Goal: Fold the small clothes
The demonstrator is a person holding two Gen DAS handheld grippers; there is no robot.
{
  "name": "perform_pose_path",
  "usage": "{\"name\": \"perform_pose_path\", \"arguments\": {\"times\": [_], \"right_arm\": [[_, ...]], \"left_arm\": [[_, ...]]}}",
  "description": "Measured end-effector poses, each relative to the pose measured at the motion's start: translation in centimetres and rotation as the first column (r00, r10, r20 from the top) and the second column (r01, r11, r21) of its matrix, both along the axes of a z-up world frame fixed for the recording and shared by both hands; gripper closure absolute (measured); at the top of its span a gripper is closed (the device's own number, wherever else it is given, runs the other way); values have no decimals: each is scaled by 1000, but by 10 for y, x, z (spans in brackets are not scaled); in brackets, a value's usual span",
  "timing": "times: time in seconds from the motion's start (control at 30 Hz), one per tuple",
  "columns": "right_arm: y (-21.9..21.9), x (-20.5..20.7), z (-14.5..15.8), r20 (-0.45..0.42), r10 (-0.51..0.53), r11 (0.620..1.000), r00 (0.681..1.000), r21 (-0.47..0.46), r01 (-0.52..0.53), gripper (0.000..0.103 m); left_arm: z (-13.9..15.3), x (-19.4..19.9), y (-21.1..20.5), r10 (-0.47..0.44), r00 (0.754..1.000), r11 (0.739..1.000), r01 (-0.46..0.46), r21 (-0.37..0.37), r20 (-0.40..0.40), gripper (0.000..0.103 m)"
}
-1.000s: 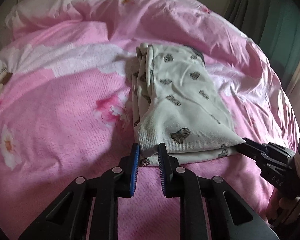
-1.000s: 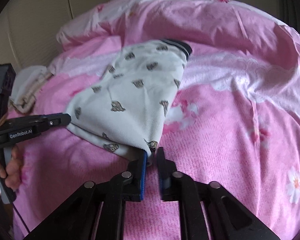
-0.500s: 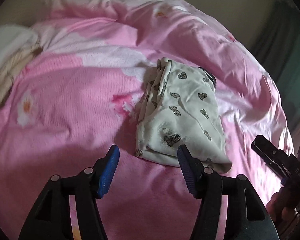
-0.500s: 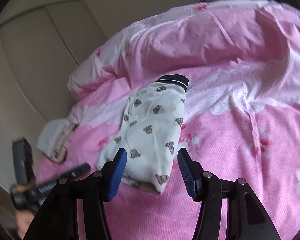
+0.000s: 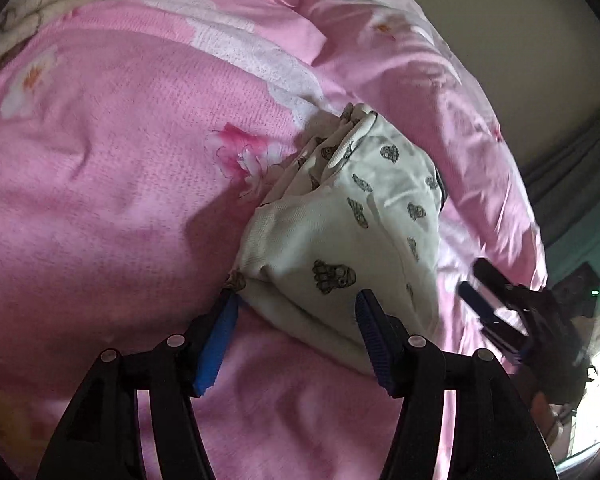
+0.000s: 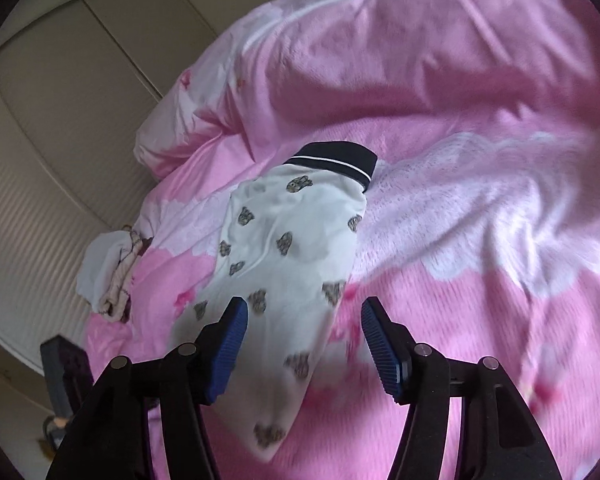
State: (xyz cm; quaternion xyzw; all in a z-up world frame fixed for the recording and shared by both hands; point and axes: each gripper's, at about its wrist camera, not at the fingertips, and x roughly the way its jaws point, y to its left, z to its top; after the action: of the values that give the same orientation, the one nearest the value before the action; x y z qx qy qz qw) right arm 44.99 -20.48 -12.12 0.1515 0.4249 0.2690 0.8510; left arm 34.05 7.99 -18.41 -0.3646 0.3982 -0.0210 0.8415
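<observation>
Both my claws, clamped on the near corners of the printed white garment a second ago, now stand with pads wide apart and hold nothing. My left gripper hovers at the garment's near folded edge; my right gripper hangs over its near end. The garment lies released, folded lengthwise, on the pink quilt, dark cuff at the far end. I judge this fold finished; a crosswise fold likely remains.
</observation>
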Motion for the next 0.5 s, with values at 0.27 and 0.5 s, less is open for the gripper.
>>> {"name": "perform_pose_path", "arguments": {"times": [0.27, 0.5], "right_arm": [[1, 65, -27, -89, 1, 997, 996, 75, 5, 43], [23, 90, -38, -93, 102, 989, 990, 115, -91, 42]], "left_arm": [[-10, 7, 6, 27, 999, 990, -21, -138, 43, 43], [-11, 9, 7, 17, 997, 977, -1, -212, 71, 39]]}}
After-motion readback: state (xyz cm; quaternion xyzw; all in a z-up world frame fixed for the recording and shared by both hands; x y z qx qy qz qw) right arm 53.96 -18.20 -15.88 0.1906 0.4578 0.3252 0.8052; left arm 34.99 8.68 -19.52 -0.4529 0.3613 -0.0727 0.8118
